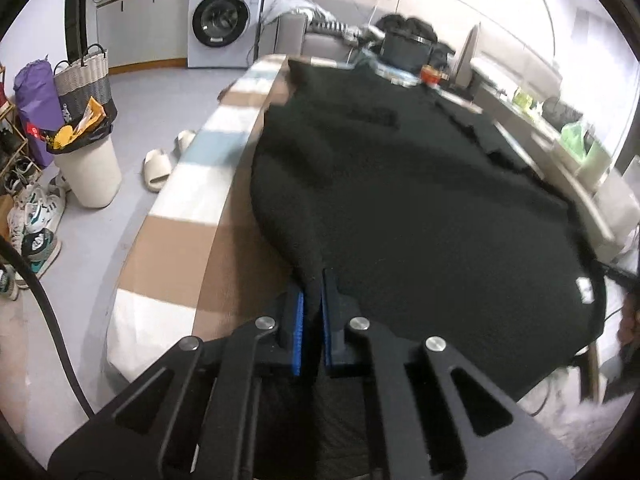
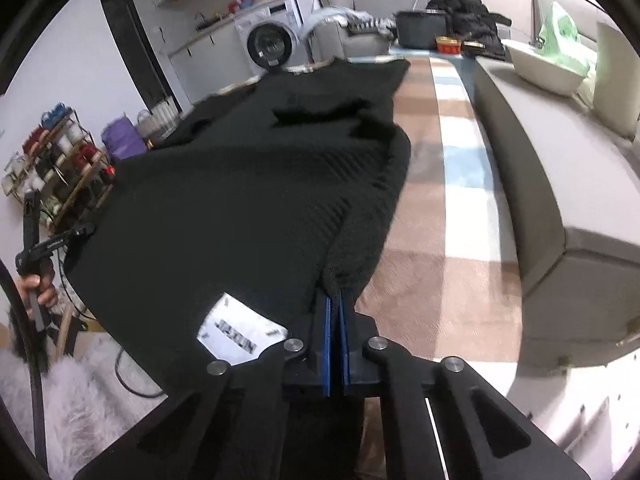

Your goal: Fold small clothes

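Observation:
A black knitted garment (image 1: 400,184) lies spread over a long table with a brown, white and blue striped cloth (image 1: 188,216). My left gripper (image 1: 313,280) is shut on the garment's near left corner, black fabric pinched between its blue pads. In the right wrist view the same garment (image 2: 240,200) stretches away, a white label (image 2: 236,332) showing near its front hem. My right gripper (image 2: 335,296) is shut on the near right corner, where the edge is folded over. A hand holding the other gripper's handle (image 2: 36,264) shows at the left edge.
A grey sofa (image 2: 560,184) runs along the table's right side. At the far end stand a black pot (image 2: 420,28), a red tin (image 2: 448,45) and dark clothes. On the floor to the left are a white bin (image 1: 88,168), slippers (image 1: 158,170), shoes and a washing machine (image 1: 224,20).

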The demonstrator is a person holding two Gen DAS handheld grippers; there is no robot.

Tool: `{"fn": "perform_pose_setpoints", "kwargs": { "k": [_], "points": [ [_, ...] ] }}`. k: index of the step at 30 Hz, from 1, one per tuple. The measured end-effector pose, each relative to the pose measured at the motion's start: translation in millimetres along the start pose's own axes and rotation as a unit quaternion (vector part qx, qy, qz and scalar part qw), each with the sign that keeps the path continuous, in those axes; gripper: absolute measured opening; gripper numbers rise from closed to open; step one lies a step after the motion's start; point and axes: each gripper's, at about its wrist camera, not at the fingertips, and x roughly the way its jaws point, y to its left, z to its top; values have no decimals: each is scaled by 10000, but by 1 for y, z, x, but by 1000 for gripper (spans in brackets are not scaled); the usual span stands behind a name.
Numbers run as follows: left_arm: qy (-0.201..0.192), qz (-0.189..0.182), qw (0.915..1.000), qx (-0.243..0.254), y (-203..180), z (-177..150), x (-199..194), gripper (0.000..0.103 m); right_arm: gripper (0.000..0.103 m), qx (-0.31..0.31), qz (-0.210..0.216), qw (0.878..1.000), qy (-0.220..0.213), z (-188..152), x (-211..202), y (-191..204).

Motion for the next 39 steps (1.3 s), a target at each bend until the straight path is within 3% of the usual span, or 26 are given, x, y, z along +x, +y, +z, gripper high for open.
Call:
{"fn": "perform_pose_setpoints", "kwargs": {
  "k": [5,10,18,23,27,30,33,34,35,39],
  "points": [
    [-374,-198,9991,-101,-4,12,-22,4,3,449,523,9943,-819,13,-23,-5],
    [-712,-444,9961,-275,-7,32,-31,4,3,784,703,9852,-1351,31,-31,-5],
    [-1050,-621,9908,-583,3,93,-7,4,3,1071,83,9751,-1939,91,-22,-7],
    [-1146,-465,9896,-729,14,148,28,4,3,1297,-403,9673,-2140,143,1,-16],
    [-1025,-281,9908,-841,23,191,74,5,4,1519,-1002,9651,-1883,183,40,-32],
    [-598,140,9937,-933,27,208,114,11,23,1492,-1421,9709,-1223,202,73,-45],
    [-483,434,9927,-1014,37,212,132,34,41,1559,-1289,9740,-1019,199,81,-58],
    [-477,454,9925,-1030,38,211,135,48,47,1510,-1271,9756,-958,195,81,-59],
    [-461,438,9925,-1045,40,210,140,54,51,1465,-1201,9780,-873,191,82,-60],
    [-153,261,9951,-941,42,205,167,56,61,1635,-717,9834,-328,179,101,-69]
  ]
}}
